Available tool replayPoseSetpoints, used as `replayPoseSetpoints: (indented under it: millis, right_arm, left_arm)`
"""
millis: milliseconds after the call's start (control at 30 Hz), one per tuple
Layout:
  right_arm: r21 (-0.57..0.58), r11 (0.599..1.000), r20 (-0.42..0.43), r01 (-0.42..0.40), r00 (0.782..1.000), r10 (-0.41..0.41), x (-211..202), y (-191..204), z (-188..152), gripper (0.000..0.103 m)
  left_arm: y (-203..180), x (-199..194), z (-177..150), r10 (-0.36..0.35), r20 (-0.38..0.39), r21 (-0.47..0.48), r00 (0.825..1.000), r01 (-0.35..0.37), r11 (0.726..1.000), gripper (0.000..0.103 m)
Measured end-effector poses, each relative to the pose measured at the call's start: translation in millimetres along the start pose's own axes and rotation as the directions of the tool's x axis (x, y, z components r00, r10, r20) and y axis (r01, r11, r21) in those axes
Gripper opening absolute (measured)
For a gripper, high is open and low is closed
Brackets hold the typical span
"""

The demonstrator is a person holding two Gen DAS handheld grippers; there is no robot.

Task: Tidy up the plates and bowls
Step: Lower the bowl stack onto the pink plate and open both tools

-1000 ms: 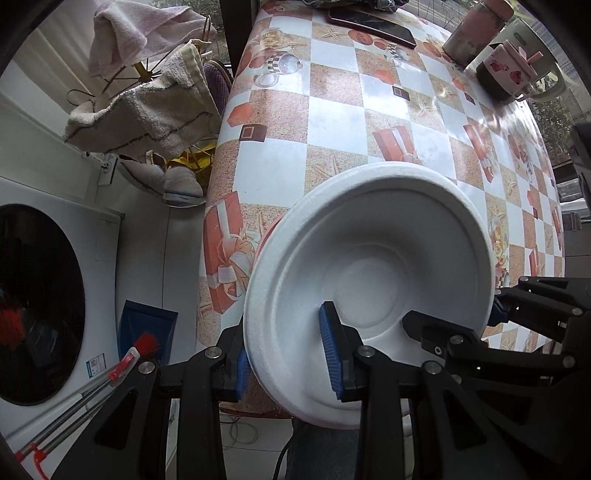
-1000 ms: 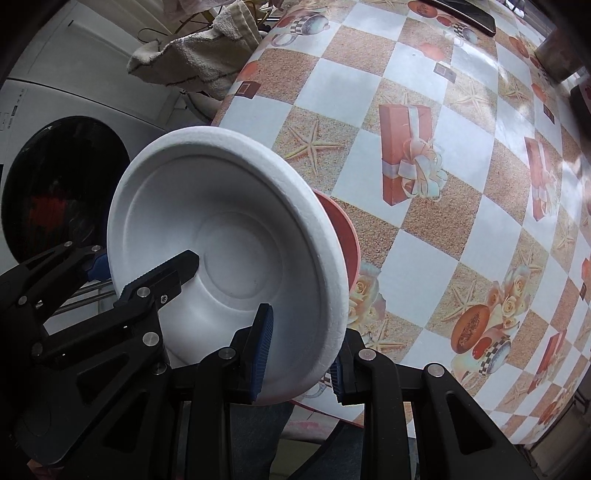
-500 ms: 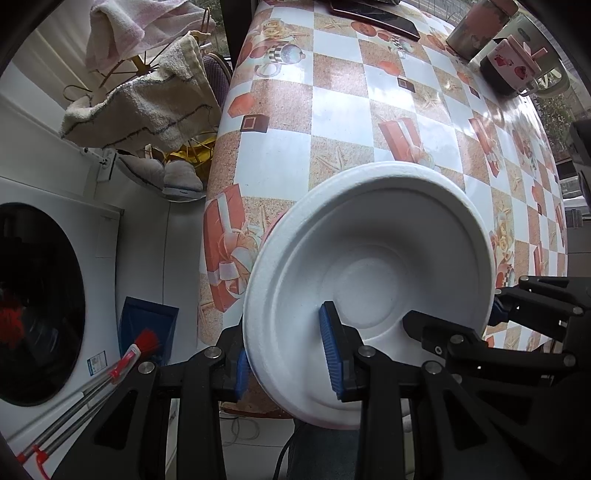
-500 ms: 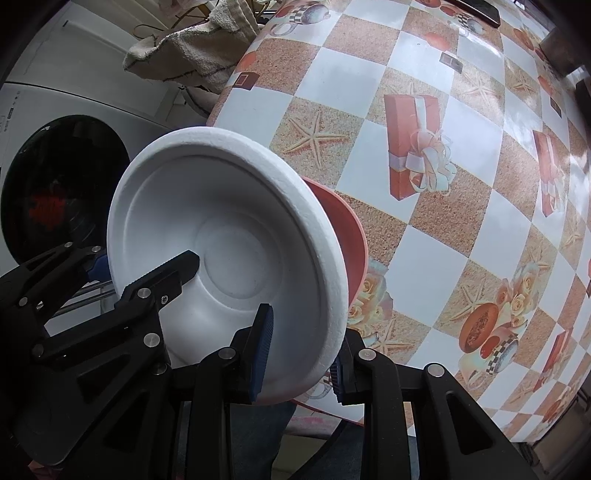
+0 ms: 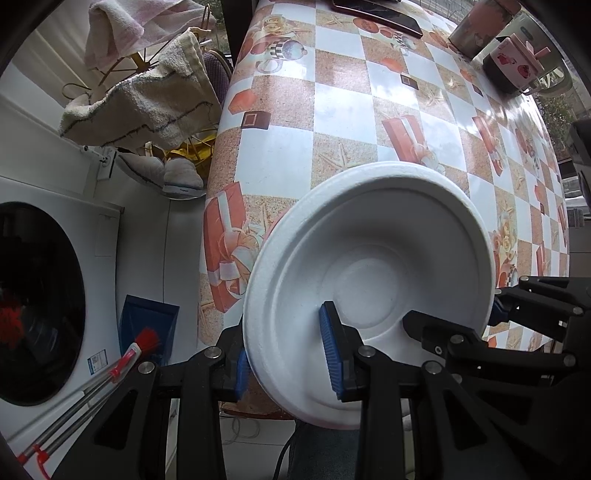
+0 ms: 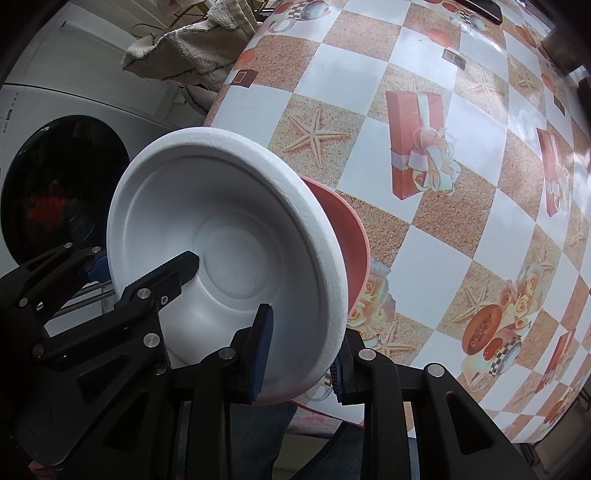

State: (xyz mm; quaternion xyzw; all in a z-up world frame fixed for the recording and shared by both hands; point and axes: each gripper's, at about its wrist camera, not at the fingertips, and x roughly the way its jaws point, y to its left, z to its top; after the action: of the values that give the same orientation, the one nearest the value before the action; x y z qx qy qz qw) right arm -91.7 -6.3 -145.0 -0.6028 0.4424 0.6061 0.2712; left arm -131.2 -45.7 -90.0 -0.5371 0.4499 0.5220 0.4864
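Observation:
A white foam bowl (image 5: 369, 266) is held tilted above the near edge of the checked table (image 5: 343, 110). My left gripper (image 5: 286, 363) is shut on its left rim. My right gripper (image 6: 301, 354) is shut on its right rim, and the bowl shows in the right wrist view (image 6: 229, 251) too. A pink plate (image 6: 347, 240) sits just behind and under the white bowl; whether the two touch I cannot tell. Each gripper shows in the other's view, the right one in the left wrist view (image 5: 495, 314) and the left one in the right wrist view (image 6: 99, 266).
A washing machine (image 5: 40, 295) stands left of the table. Towels (image 5: 147, 99) hang on a rack beside it. A blue dustpan (image 5: 147, 321) and red brush (image 5: 147, 339) lie on the floor. A phone (image 5: 376, 14), a tin (image 5: 480, 22) and a mug (image 5: 513, 62) sit at the table's far end.
Both grippers have lifted and tipped the white bowl slightly; more of the pink plate shows behind it. The grips are unchanged.

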Motion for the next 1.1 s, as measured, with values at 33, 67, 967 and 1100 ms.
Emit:
replayPoseSetpoints:
  millis: [33, 67, 967, 1100]
  right_arm:
    - [0.0, 1.0, -0.002, -0.001, 1.0, 0.001, 1.0, -0.2, 0.0, 0.029]
    - [-0.001, 1.0, -0.005, -0.002, 1.0, 0.002, 1.6, -0.7, -0.6, 0.029]
    - [-0.009, 1.0, -0.019, -0.008, 1.0, 0.008, 6.1, -3.0, -2.4, 0.029]
    - [-0.007, 1.0, -0.023, -0.009, 1.0, 0.009, 7.8, -3.1, -2.4, 0.029]
  left_arm:
    - [0.0, 0.9, 0.2, 0.0, -0.003, 0.001, 1.0, 0.0, 1.0, 0.035]
    - [-0.3, 1.5, 0.4, 0.001, -0.006, 0.002, 1.0, -0.001, 1.0, 0.035]
    - [-1.6, 8.1, 3.0, 0.004, -0.019, 0.002, 1.0, -0.004, 1.0, 0.035]
    - [-1.1, 9.1, 2.5, 0.003, -0.024, 0.002, 1.0, -0.003, 1.0, 0.035]
